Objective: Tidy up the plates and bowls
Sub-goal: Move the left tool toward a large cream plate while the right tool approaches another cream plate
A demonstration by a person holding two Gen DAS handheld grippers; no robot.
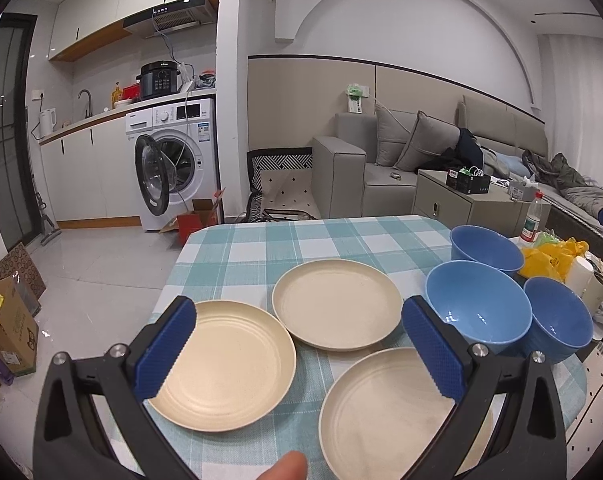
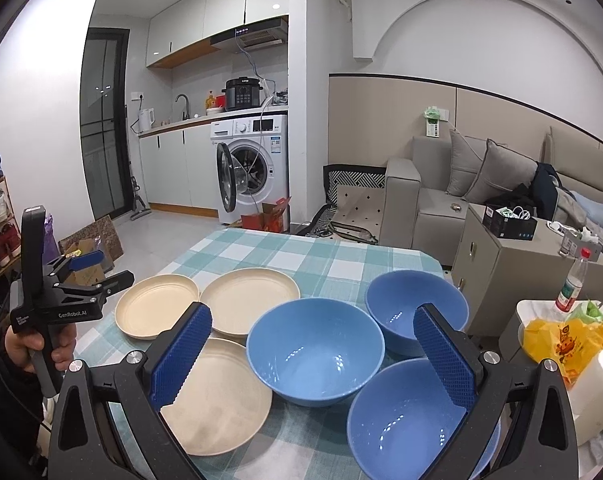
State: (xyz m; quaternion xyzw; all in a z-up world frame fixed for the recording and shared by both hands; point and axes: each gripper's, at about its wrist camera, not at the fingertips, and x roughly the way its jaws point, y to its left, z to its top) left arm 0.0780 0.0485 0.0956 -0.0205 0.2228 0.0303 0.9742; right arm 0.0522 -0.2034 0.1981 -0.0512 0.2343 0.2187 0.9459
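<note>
Three cream plates lie apart on the checked tablecloth (image 1: 261,248): a left one (image 1: 229,364), a far one (image 1: 335,304) and a near one (image 1: 385,412). Three blue bowls stand to their right: a far one (image 1: 485,248), a middle one (image 1: 477,304) and a right one (image 1: 559,318). My left gripper (image 1: 297,332) is open and empty above the plates; it also shows in the right wrist view (image 2: 101,268). My right gripper (image 2: 313,340) is open and empty above the middle bowl (image 2: 315,350), with the near bowl (image 2: 405,416) and far bowl (image 2: 413,308) beside it.
A side stand at the table's right holds a yellow bag (image 2: 561,340), a white cup (image 2: 593,384) and a bottle (image 2: 573,280). A grey cabinet (image 2: 513,268) and sofa (image 2: 441,196) stand behind. Cardboard boxes (image 1: 9,328) sit on the floor at left.
</note>
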